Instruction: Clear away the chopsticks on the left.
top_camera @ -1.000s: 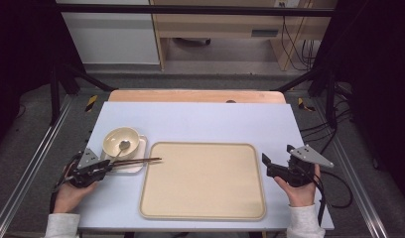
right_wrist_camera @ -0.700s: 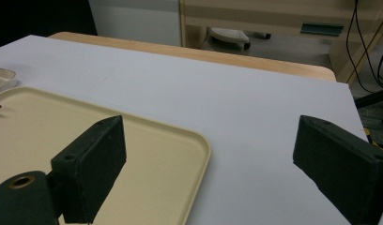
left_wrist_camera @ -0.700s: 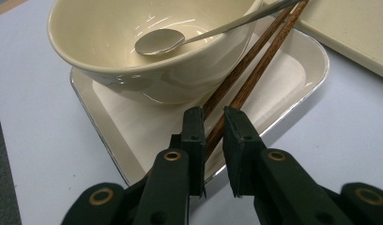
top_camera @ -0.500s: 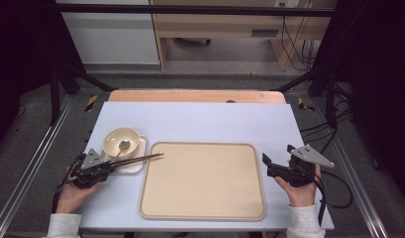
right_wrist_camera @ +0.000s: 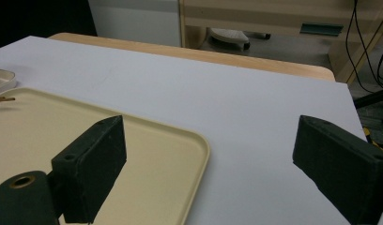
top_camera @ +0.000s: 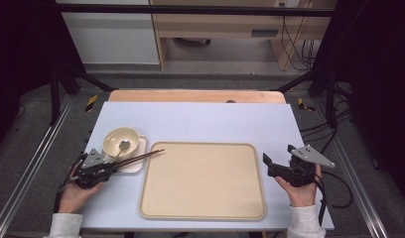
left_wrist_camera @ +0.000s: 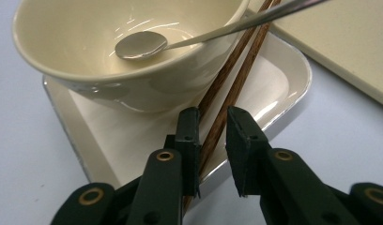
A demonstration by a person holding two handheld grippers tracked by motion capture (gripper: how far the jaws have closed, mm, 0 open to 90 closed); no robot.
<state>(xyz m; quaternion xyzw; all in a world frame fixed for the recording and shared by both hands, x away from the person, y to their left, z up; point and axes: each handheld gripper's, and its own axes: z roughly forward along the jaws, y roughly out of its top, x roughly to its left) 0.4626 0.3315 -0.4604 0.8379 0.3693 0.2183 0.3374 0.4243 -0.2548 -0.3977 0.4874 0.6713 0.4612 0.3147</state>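
Nearest, on the left: left gripper (left_wrist_camera: 212, 115) with jaws drawn narrow around a pair of brown wooden chopsticks (left_wrist_camera: 232, 89), low over the near rim of a small white rectangular plate (left_wrist_camera: 283, 79). Cannot tell whether clamped or merely enclosing, one pad close against the wood and the other perhaps a hair off.

On the right: right gripper (top_camera: 267, 166) released, jaws wide, nothing between them, just off the right edge of the flat beige plastic tray (top_camera: 203, 183).

Farther left, on that plate: cream ceramic bowl (left_wrist_camera: 133, 93) with a metal spoon (left_wrist_camera: 140, 44) inside. Chopstick tips reaching just over the tray's left edge.

Judged as barely begun: chopsticks framed for pickup, not yet carried off the plate. Tray bare; bowl and spoon untouched. Beyond, bare pale blue counter (top_camera: 215, 124).
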